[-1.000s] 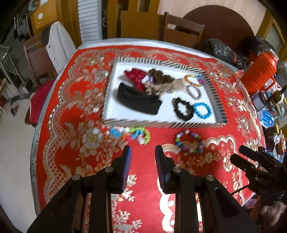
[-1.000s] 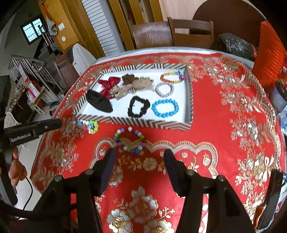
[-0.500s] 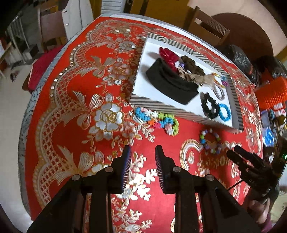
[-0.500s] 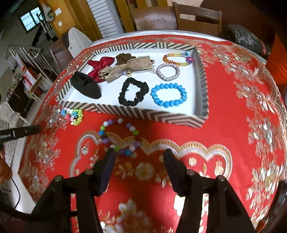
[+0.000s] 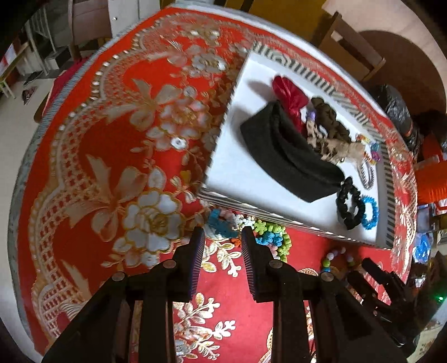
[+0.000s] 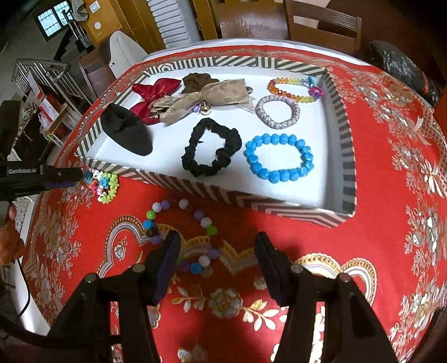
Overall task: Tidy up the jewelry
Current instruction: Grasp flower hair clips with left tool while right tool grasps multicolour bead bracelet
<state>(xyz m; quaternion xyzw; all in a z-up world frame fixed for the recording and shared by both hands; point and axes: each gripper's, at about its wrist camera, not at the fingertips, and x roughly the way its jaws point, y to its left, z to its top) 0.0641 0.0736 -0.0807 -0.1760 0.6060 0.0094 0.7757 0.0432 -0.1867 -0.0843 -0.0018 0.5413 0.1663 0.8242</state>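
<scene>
A striped-rim white tray [image 6: 279, 205] [image 5: 268, 216] holds a black pouch [image 6: 127, 132], red bow [image 6: 152, 92], tan bow, black scrunchie [image 6: 211, 152], blue bead bracelet [image 6: 279, 157], silver bracelet [image 6: 278, 111] and an orange-yellow bracelet. On the red cloth by the tray's front rim lie a multicoloured flower-bead bracelet [image 5: 251, 230] [image 6: 104, 185] and a pastel bead bracelet [image 6: 181, 237]. My left gripper [image 5: 222, 245] is open, its tips right at the flower-bead bracelet. My right gripper [image 6: 216, 251] is open, over the pastel bracelet.
The red and gold tablecloth [image 5: 117, 156] covers a round table. Wooden chairs [image 6: 321, 25] stand at the far side. A black bag [image 6: 402, 67] lies at the back right. The table edge drops off at the left [image 5: 25, 156].
My left gripper has moved forward and down to the flower-bead bracelet. My right gripper has moved closer over the pastel bead bracelet. Both stayed open.
</scene>
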